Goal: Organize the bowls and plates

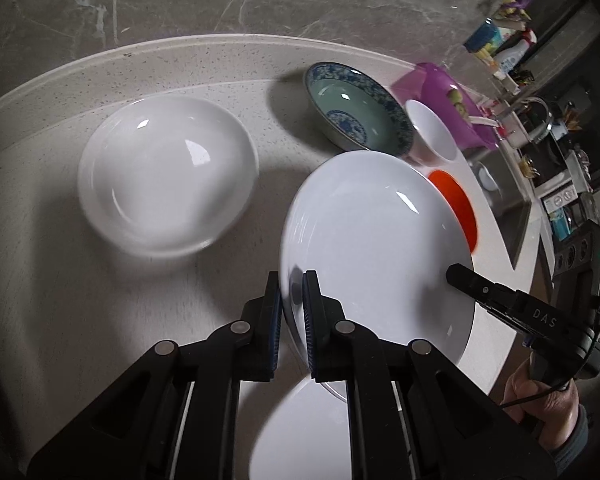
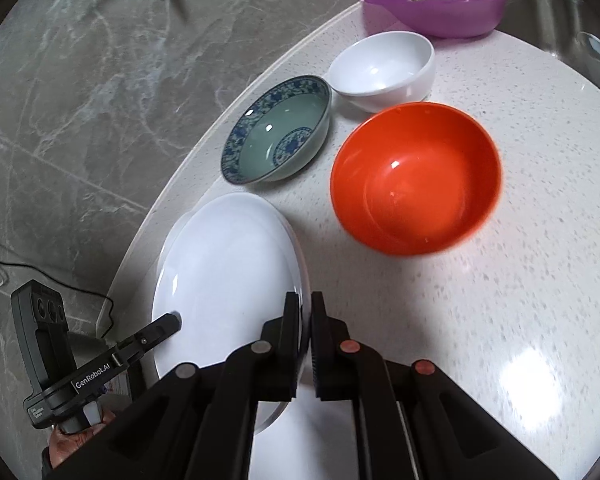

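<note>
A white plate (image 1: 372,240) hangs tilted above the counter, held at opposite rims by both grippers. My left gripper (image 1: 292,280) is shut on its left rim. My right gripper (image 2: 306,298) is shut on the right rim of the same plate (image 2: 228,280). Each view also shows the other tool: the right gripper (image 1: 458,274) at the plate's far rim, the left gripper (image 2: 174,318) at the lower left. A second white plate (image 1: 168,172) rests on the counter to the left. Another white plate (image 1: 300,432) lies under the held one.
On the round speckled counter (image 2: 500,280) stand a blue patterned bowl (image 2: 276,128), a small white bowl (image 2: 384,68) and an orange bowl (image 2: 416,176). A purple bowl (image 2: 440,0) with green food sits by the sink (image 2: 560,12). Grey marble floor lies beyond the counter edge.
</note>
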`<state>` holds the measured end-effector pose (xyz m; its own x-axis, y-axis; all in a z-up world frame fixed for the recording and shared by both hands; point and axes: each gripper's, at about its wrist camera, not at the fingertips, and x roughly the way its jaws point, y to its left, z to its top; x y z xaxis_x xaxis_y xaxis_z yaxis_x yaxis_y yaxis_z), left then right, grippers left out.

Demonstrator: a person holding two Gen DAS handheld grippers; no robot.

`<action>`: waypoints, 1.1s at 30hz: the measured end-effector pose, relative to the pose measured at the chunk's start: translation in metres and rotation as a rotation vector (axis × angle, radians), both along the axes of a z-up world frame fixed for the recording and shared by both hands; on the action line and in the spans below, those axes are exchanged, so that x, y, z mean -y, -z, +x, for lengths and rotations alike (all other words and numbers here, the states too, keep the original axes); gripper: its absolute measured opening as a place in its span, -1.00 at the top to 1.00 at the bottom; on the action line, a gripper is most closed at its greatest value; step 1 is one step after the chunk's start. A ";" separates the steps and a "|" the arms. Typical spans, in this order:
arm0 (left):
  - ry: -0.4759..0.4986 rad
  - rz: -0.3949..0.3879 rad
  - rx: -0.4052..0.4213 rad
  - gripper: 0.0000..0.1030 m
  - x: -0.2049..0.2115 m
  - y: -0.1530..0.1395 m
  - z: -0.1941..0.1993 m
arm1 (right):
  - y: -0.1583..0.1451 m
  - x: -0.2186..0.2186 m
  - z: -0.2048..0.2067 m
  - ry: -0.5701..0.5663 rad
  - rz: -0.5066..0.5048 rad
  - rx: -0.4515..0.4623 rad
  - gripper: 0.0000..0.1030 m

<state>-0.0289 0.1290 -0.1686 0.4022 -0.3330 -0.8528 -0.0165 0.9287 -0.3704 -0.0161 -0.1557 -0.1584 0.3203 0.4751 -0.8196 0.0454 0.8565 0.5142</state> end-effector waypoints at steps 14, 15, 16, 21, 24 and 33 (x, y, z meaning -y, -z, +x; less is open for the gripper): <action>0.066 -0.027 -0.023 0.84 0.017 -0.010 -0.109 | -0.042 0.011 -0.081 -0.024 -0.023 -0.001 0.86; 0.068 -0.026 -0.031 0.84 0.018 -0.007 -0.115 | -0.041 0.012 -0.085 -0.024 -0.024 -0.007 0.86; 0.071 -0.023 -0.042 0.83 0.019 -0.003 -0.123 | -0.038 0.013 -0.091 -0.025 -0.025 -0.017 0.86; 0.084 -0.015 -0.066 0.83 0.019 0.010 -0.148 | -0.026 0.013 -0.115 -0.038 -0.038 -0.051 0.86; 0.094 -0.003 -0.067 0.83 0.020 0.015 -0.158 | -0.021 0.014 -0.122 -0.037 -0.041 -0.061 0.85; 0.128 0.041 -0.094 0.81 0.023 0.041 -0.158 | -0.002 0.014 -0.130 -0.039 -0.057 -0.089 0.85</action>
